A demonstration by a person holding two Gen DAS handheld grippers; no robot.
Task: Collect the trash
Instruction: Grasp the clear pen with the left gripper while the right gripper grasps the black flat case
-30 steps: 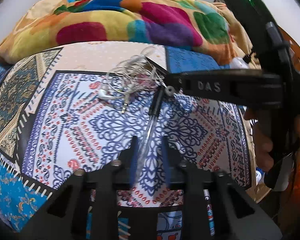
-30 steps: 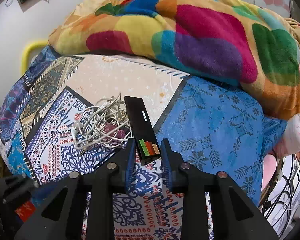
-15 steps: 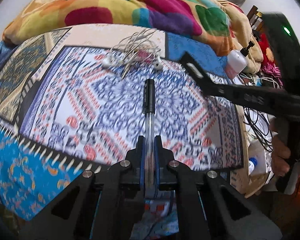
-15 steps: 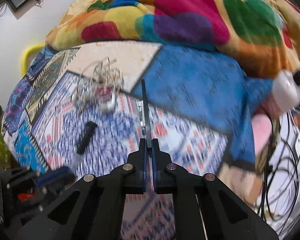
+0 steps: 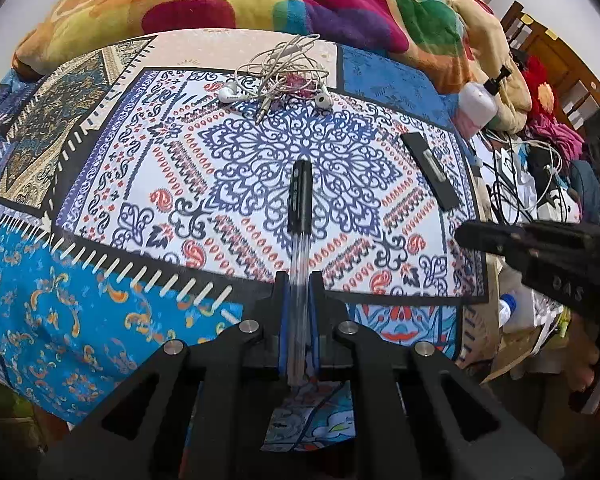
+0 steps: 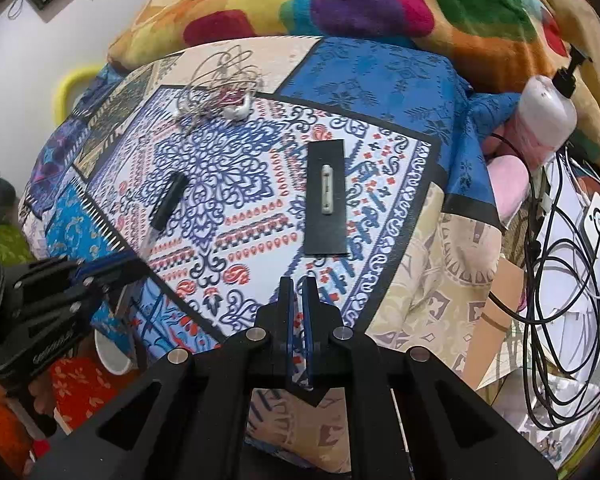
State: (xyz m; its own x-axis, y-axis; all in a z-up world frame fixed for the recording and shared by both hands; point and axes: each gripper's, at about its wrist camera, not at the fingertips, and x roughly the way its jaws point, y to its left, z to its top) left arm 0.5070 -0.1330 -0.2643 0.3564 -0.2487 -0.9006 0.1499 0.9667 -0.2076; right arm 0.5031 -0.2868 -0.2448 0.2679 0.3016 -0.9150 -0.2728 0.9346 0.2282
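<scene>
While the left tongs (image 5: 299, 312) pinch the pen (image 5: 300, 216), the right tongs (image 6: 299, 320) sit shut and empty above the black card (image 6: 326, 200) on the bed's (image 6: 428, 288) right edge; that probably needs regrabbing.

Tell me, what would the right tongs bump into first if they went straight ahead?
Most likely the patterned bedsheet, just short of the black card lying flat on it. The right tongs are shut, empty and tilted downward, though depth is hard to judge here.

The lower end of the pen (image 5: 299, 280) is hidden between the fingers; the blanket (image 5: 260, 4) is cut off by the upper edge
</scene>
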